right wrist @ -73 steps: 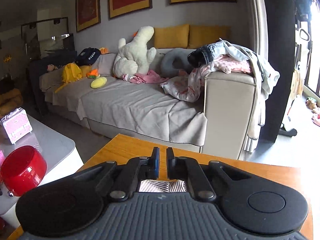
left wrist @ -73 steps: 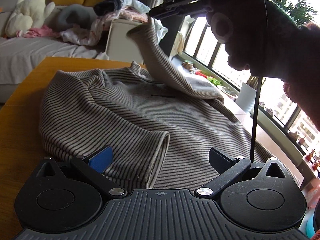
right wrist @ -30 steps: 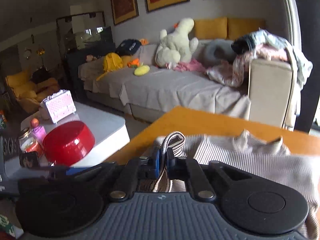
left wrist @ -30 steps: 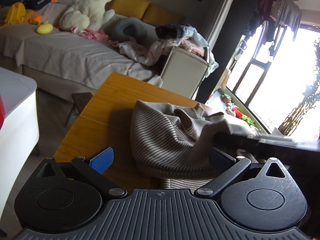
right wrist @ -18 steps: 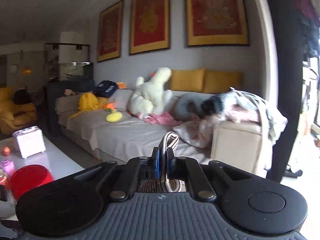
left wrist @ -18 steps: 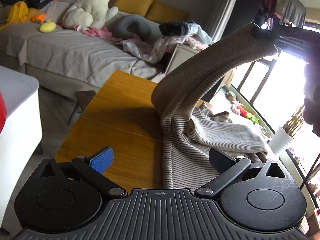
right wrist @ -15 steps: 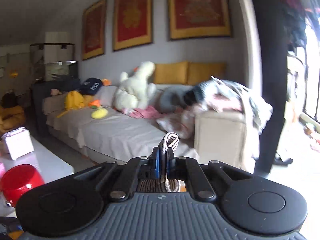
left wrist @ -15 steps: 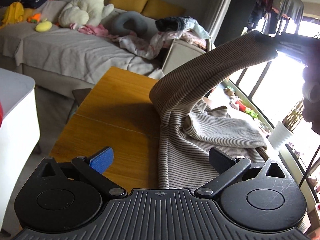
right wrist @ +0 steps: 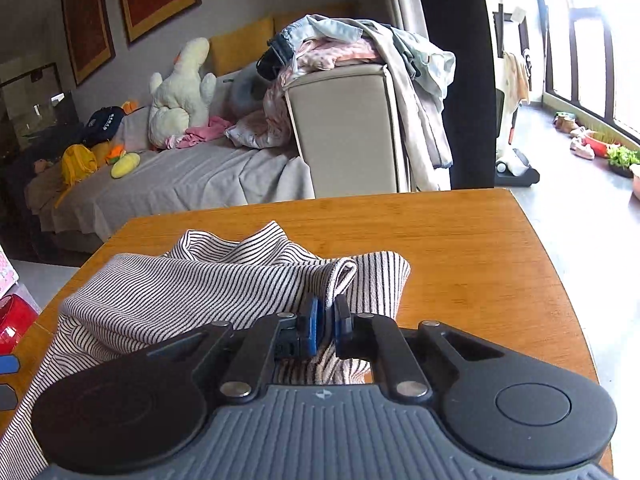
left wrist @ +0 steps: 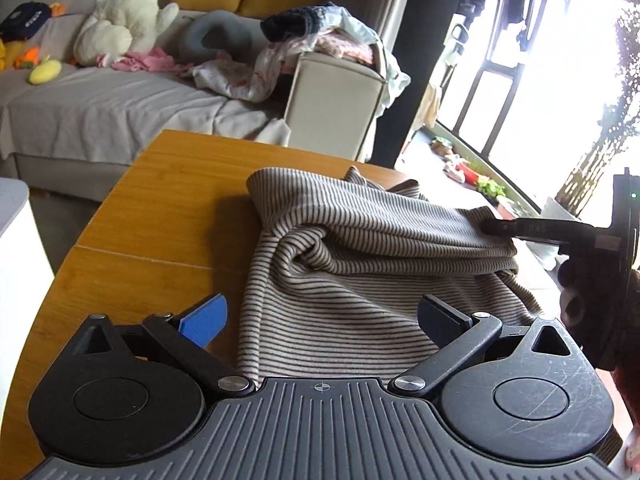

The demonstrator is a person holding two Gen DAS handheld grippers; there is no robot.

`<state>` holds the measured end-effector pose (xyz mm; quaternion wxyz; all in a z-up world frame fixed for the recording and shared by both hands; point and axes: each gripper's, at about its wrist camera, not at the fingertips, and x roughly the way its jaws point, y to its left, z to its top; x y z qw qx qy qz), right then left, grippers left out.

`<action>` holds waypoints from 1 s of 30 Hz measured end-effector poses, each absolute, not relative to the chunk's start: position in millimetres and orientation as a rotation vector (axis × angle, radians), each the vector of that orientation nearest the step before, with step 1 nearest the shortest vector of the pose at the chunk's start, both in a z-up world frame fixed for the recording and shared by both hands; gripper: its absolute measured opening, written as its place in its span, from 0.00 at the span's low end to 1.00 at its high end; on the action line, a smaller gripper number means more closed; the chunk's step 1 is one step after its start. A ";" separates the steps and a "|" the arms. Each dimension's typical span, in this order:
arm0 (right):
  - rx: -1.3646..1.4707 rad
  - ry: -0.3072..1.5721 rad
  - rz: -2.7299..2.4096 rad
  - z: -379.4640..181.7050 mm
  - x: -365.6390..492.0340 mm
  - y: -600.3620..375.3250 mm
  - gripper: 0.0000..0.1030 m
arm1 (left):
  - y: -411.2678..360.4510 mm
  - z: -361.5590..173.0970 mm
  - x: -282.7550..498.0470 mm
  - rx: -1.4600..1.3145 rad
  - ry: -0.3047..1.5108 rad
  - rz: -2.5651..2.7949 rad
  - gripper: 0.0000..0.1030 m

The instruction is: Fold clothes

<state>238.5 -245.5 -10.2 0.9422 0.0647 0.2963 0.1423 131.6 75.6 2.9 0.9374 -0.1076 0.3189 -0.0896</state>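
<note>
Striped sweater (left wrist: 360, 264) lies bunched on the wooden table (left wrist: 160, 200), one layer laid across its body. The right gripper (right wrist: 325, 322) pinches a fold of that layer between nearly closed pads, low over the cloth, so a fold looks under way; next it likely needs settling flat. The left gripper (left wrist: 320, 316) stands spread wide, empty, with the near hem between its fingers.
</note>
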 end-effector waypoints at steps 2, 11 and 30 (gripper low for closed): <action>0.117 0.595 0.293 -8.5 236.8 -244.8 0.08 | 71.7 1.0 135.5 -0.208 0.658 -0.186 1.00; 0.082 0.533 0.218 3.3 229.6 -249.8 0.07 | 42.2 14.3 183.9 -0.155 0.573 -0.245 1.00; 0.172 0.593 0.407 -16.5 232.1 -193.8 0.62 | 45.6 -21.3 217.6 -0.117 0.570 -0.247 1.00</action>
